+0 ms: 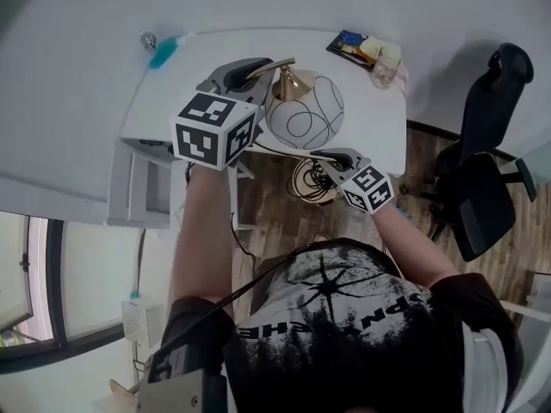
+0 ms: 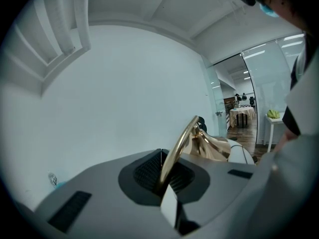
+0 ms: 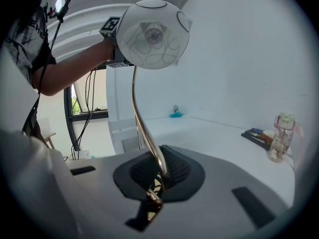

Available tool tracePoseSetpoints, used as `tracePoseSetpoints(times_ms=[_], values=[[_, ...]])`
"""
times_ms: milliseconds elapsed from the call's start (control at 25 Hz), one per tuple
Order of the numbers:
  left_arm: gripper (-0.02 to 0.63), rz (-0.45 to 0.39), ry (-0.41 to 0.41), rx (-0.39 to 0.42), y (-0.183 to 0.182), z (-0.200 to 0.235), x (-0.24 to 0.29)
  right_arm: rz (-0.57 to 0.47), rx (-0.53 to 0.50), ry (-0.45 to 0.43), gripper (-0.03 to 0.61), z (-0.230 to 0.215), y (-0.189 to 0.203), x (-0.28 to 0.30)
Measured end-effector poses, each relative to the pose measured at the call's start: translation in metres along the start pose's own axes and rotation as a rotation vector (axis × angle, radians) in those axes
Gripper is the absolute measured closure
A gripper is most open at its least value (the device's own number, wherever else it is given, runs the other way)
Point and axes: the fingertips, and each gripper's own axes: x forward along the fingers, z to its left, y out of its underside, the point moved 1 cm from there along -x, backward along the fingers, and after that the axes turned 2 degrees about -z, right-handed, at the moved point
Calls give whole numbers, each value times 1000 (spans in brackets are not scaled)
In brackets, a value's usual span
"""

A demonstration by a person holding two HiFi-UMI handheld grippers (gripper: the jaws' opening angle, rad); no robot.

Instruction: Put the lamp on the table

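Note:
The lamp (image 1: 306, 110) has a white globe shade with thin black lines, a curved gold stem and a round gold base (image 1: 314, 181). It hangs in the air at the near edge of the white table (image 1: 215, 84), its base over the wooden floor. My left gripper (image 1: 258, 67) is shut on the top curve of the gold stem (image 2: 177, 151), beside the shade. My right gripper (image 1: 331, 156) is shut on the lower stem (image 3: 142, 128), just above the base. In the right gripper view the globe (image 3: 152, 29) stands high above the jaws.
A clear bottle (image 1: 385, 71) and a dark tray of small items (image 1: 353, 46) sit at the table's far right corner. A blue object (image 1: 162, 52) lies at the far left. A black office chair (image 1: 486, 170) stands right of the table. A white drawer unit (image 1: 142, 183) is on the left.

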Motion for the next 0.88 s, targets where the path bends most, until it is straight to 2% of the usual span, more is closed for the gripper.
tracePoseSetpoints(times_ms=[320, 560, 880], values=[[597, 11, -25, 2, 1, 17, 17, -4, 0, -25, 560, -20, -4, 17], [597, 25, -29, -12, 0, 53, 35, 9, 12, -35, 560, -38, -20, 43], [597, 2, -19, 8, 10, 56, 44, -6, -6, -12, 560, -51, -10, 56]])
